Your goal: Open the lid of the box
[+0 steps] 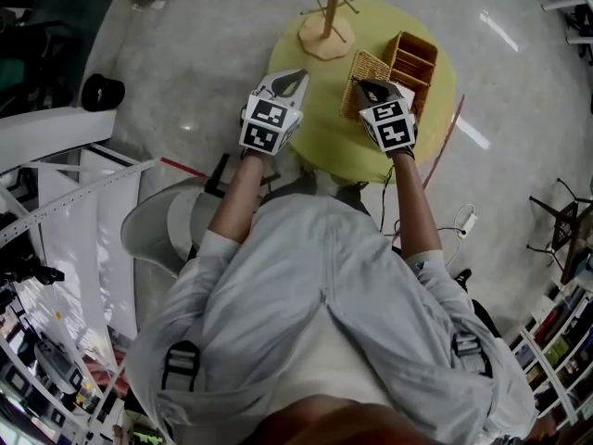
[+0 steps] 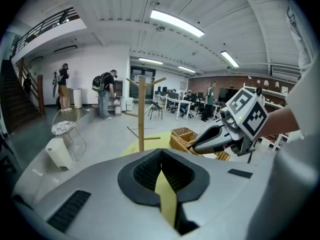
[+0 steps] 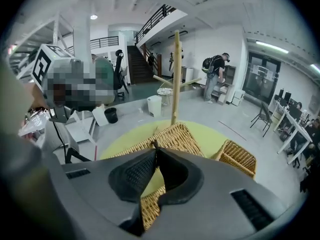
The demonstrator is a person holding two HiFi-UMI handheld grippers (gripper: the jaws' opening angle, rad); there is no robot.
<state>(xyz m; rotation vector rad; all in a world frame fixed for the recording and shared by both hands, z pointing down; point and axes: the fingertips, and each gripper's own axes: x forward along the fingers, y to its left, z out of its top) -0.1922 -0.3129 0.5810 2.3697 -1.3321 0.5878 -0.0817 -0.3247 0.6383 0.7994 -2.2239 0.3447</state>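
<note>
A wicker box (image 1: 413,63) stands open on the round yellow-green table (image 1: 315,128), its several compartments showing. Its woven lid (image 1: 357,82) stands tilted up beside the box's left side. My right gripper (image 1: 364,85) is at the lid's near edge, and in the right gripper view its jaws (image 3: 155,146) are shut on a small nub of the lid (image 3: 175,134), with the box (image 3: 241,158) to the right. My left gripper (image 1: 298,75) hovers over the table left of the lid, shut (image 2: 161,154) with nothing in it.
A wooden branched stand (image 1: 328,17) rises at the table's far side. A black bin (image 1: 102,91) sits on the floor to the left, and white shelving (image 1: 65,211) and a chair (image 1: 162,225) stand near the person's left. People stand far off in the hall.
</note>
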